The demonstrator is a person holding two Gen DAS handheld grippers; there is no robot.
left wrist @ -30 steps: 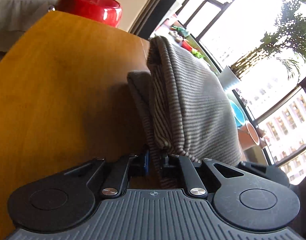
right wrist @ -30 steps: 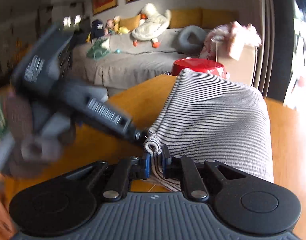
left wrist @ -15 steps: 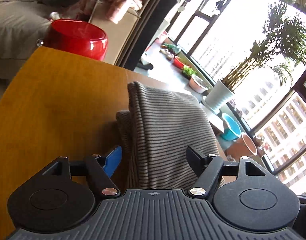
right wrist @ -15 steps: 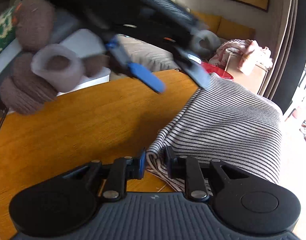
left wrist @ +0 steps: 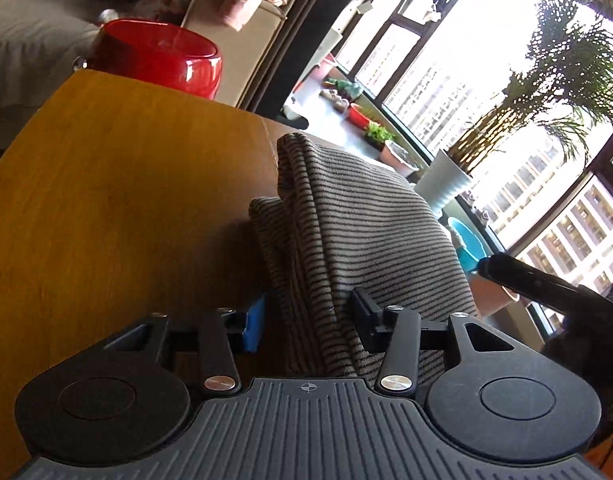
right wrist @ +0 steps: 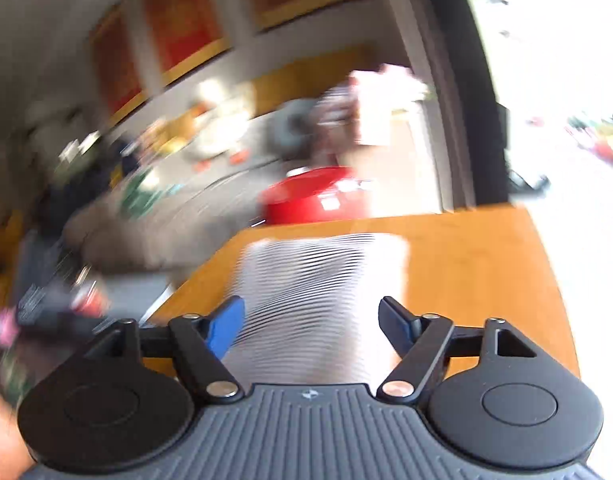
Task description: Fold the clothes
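Grey-and-black striped garment (left wrist: pixel 358 236), amber wooden table (left wrist: pixel 118 208), glossy red pot (left wrist: pixel 158 58)

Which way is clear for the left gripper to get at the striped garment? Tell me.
Probably straight ahead: the striped garment already lies between the closing fingers of the left gripper, with nothing in between.

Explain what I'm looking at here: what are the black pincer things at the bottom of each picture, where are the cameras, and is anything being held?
No robot: a person holds a two-finger gripper in each hand, each with a fisheye camera looking forward along its fingers. The left gripper has a fold of the striped garment between its fingers, its jaws closing; whether the pads press yet is unclear. The garment lies folded on a wooden table; a red pot stands beyond the table's far edge. The right view is motion-blurred: the right gripper has its jaws opening, clear of the same garment, which lies flat on the table. It holds nothing.
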